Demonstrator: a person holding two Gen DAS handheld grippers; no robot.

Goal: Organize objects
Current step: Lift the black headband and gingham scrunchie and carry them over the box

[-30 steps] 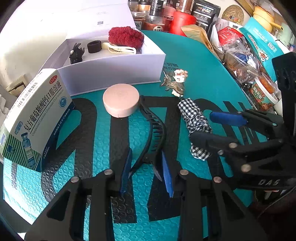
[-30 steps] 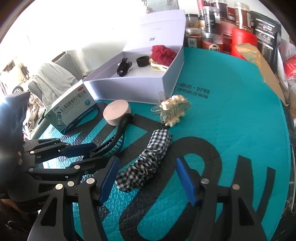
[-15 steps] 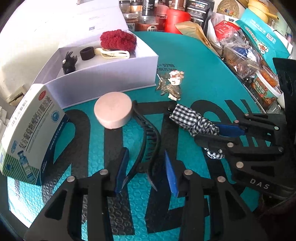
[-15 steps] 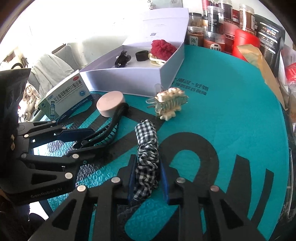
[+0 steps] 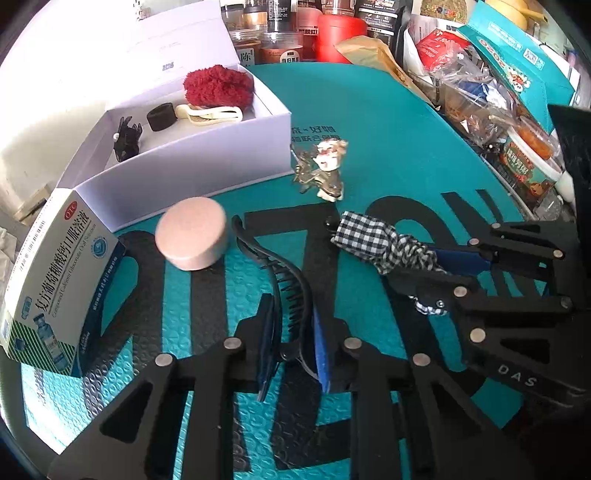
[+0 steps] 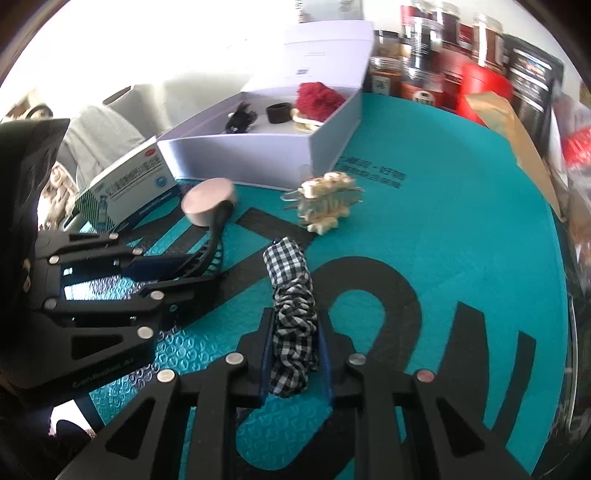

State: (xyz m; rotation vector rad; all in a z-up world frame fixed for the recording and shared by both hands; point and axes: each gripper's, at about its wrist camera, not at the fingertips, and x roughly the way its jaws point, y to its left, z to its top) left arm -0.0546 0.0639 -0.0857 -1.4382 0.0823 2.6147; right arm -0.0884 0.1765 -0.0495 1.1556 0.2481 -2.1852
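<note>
My left gripper [image 5: 291, 347] is shut on a long black hair clip [image 5: 284, 280] that reaches toward a pink round tin [image 5: 191, 233]. My right gripper [image 6: 293, 354] is shut on a black-and-white checked scrunchie [image 6: 291, 306], which also shows in the left wrist view [image 5: 380, 240]. A cream and clear claw clip [image 5: 323, 170] lies on the teal mat beside the open white box [image 5: 192, 162]. The box holds a red fluffy scrunchie [image 5: 218, 86], a black band [image 5: 161, 116], a cream clip [image 5: 210, 112] and a black bow clip [image 5: 127, 136].
A medicine carton [image 5: 55, 280] stands at the left of the mat. Jars, tins and a red canister [image 5: 341, 33] line the back edge. Snack bags and boxes [image 5: 498, 92] crowd the right side. The teal and black mat [image 6: 443, 240] covers the table.
My left gripper closed onto the black hair clip. My right gripper closed on the checked scrunchie and now holds it lengthwise between the fingers.
</note>
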